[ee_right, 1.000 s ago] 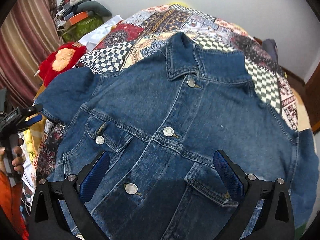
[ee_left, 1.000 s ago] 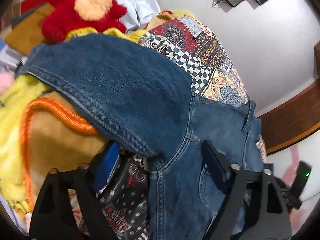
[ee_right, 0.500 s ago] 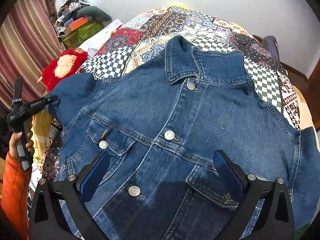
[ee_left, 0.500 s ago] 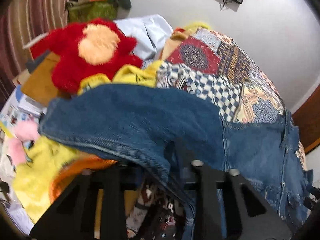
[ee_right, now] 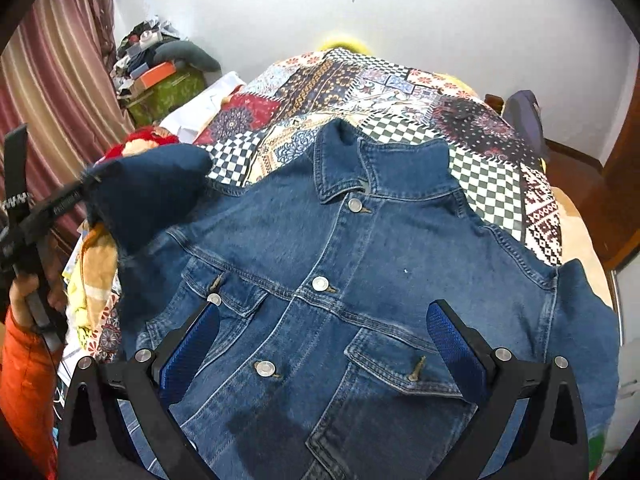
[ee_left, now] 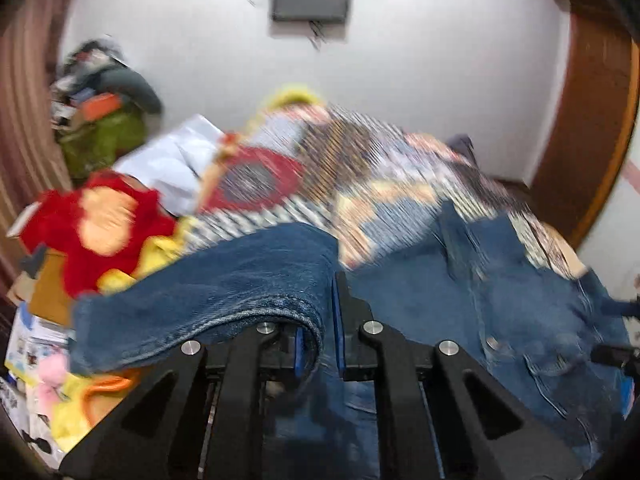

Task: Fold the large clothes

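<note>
A blue denim jacket (ee_right: 360, 280) lies front up and buttoned on a patchwork bedspread (ee_right: 360, 88), collar toward the far wall. My left gripper (ee_left: 318, 320) is shut on the folded edge of the jacket's left sleeve (ee_left: 224, 296), which drapes over its fingers. From the right wrist view, that left gripper (ee_right: 86, 184) holds the sleeve (ee_right: 152, 188) raised above the bed's left side. My right gripper (ee_right: 322, 320) hovers open over the jacket's lower front, between the two chest pockets, with nothing between its blue pads.
A red plush toy (ee_left: 100, 232) and yellow and orange cloth lie at the bed's left edge. A white sheet (ee_left: 176, 160) sits behind them. Boxes and clutter (ee_right: 160, 76) stand by the curtain. A hand with an orange sleeve (ee_right: 20, 360) holds the left gripper. Wooden door frame (ee_left: 580, 120) at right.
The left gripper closed on the sleeve's edge, then rolled and lifted it up from the bed's side. The right gripper rose slightly above the jacket and stayed open.
</note>
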Action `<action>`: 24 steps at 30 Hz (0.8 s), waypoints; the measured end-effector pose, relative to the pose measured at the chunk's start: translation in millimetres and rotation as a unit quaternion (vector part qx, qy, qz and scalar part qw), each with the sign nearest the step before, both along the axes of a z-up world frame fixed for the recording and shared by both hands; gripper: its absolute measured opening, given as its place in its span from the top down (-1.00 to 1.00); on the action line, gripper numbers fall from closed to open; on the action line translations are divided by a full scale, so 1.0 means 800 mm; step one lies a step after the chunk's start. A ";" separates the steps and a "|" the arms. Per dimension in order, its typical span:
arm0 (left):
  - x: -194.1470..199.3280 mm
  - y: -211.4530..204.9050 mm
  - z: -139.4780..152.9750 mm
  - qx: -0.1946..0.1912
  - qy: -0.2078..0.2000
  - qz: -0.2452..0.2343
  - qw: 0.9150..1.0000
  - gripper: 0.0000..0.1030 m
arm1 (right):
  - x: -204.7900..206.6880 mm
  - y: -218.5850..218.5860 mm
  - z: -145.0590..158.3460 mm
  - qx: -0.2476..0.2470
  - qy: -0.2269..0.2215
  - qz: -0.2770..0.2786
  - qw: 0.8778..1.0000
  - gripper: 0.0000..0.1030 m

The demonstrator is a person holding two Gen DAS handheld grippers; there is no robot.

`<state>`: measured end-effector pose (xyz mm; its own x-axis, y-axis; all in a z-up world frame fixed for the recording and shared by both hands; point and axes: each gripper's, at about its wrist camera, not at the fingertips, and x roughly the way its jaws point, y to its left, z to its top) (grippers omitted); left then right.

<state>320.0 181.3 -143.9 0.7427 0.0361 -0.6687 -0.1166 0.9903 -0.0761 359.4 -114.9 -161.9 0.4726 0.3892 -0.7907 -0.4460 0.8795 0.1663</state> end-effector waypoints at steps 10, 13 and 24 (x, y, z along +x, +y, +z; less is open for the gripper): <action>0.027 -0.003 -0.152 -0.162 0.194 -0.019 0.967 0.78 | -0.006 -0.025 -0.002 0.007 0.015 -0.009 1.000 -1.00; 0.017 0.014 -0.148 -0.197 0.195 -0.015 0.961 0.63 | -0.002 -0.024 -0.010 0.002 0.026 -0.011 1.000 -1.00; -0.022 0.130 -0.105 -0.240 0.120 0.075 0.961 -0.05 | 0.000 -0.002 -0.020 -0.002 0.029 0.003 1.000 -1.00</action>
